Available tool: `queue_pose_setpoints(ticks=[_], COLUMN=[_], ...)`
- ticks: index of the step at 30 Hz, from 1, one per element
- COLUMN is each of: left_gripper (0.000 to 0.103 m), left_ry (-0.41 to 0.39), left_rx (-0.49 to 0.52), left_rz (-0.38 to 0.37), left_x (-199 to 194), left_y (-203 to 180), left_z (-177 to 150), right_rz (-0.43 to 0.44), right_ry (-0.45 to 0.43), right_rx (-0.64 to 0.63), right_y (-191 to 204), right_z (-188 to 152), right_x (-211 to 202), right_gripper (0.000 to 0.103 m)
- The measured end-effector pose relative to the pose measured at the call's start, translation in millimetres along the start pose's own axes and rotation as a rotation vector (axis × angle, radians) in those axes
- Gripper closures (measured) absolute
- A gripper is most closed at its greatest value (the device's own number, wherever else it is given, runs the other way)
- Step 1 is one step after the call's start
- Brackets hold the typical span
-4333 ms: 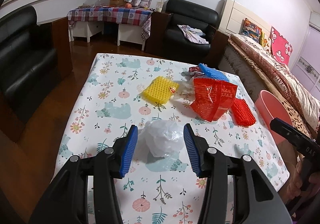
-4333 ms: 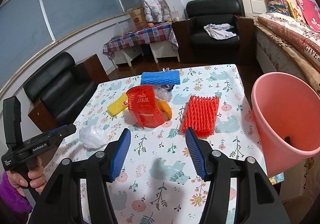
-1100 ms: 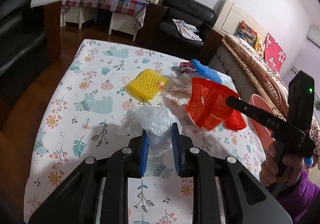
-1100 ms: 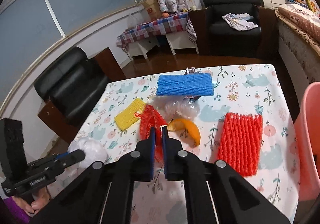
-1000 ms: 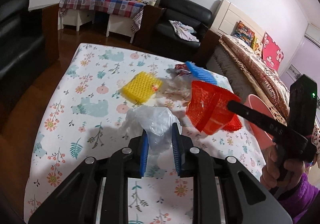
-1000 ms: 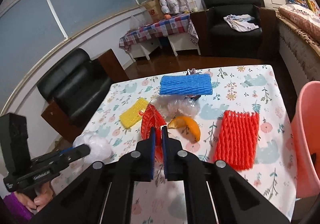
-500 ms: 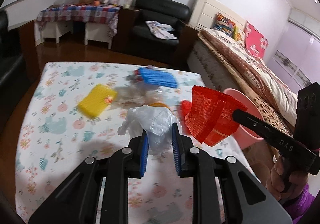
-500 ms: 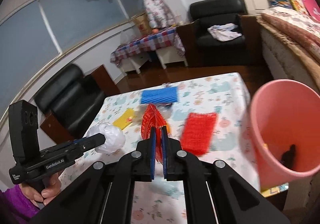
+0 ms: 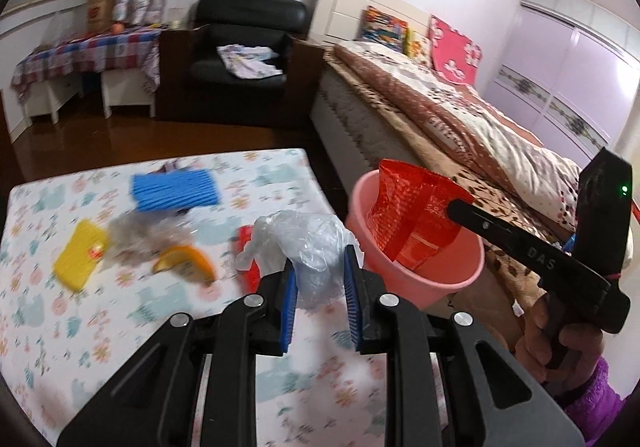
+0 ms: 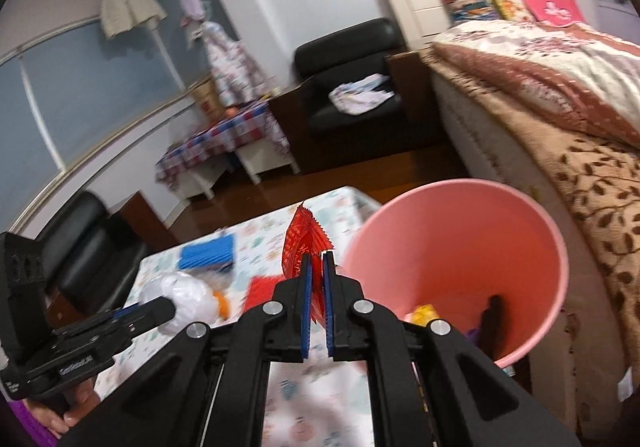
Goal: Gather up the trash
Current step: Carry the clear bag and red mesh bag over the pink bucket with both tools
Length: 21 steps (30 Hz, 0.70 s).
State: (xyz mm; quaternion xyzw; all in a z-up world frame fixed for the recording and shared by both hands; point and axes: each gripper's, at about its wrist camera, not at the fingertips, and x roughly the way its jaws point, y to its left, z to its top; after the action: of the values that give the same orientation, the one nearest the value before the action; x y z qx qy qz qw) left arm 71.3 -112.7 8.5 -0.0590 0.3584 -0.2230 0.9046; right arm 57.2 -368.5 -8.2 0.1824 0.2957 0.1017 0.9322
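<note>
Left gripper: the left gripper (image 9: 320, 279) was clenched on a crumpled clear plastic bag (image 9: 306, 243), its blue pads pressing both sides of the wad.
Right gripper: the right gripper (image 10: 316, 303) was clamped nearly flat on a shiny red foil snack wrapper (image 10: 302, 243), gripped by its lower edge with the rest standing up past the fingertips.
Bin: a round pink plastic waste bucket (image 10: 532, 231) stood off the table's edge, between the table and the bed, with a few small scraps already at its bottom.
Wrapper position: in the left wrist view the red foil snack wrapper (image 9: 412, 215) appeared in front of the pink plastic waste bucket's (image 9: 424, 283) mouth; whether it was truly above the opening, I could not tell.
Bag position: the bag was carried above the table's near corner, just beside the bucket's rim but not over it.
Left on table: a blue foam net sleeve (image 9: 174, 191), a yellow foam net sleeve (image 9: 78, 255), an orange peel (image 9: 184, 267), a wad of cling film (image 9: 140, 233) and a red foam net (image 9: 250, 267) lay on the floral tablecloth (image 9: 100, 331).
Step in hand: probably dropping both pieces into the bucket.
Doing it well: bring each piece clearly inside the rim before letting go; light plastic drifts, so release low. Empty one gripper first, so the two tools do not crowd the mouth.
</note>
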Motion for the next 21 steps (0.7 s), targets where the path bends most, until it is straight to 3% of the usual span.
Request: queue_pose_setpoints(ticks=[21], left_gripper=[0.082], left_ry=[0.071], left_rx=[0.134], left_rz=[-0.185], left_x=[85], left_y=[-88], left_z=[24], right_rz=[-0.186], right_ry=[0.011], right_rx=[0.107], right_y=[-93], right_z=[9], right_x=[20], right_gripper=[0.098])
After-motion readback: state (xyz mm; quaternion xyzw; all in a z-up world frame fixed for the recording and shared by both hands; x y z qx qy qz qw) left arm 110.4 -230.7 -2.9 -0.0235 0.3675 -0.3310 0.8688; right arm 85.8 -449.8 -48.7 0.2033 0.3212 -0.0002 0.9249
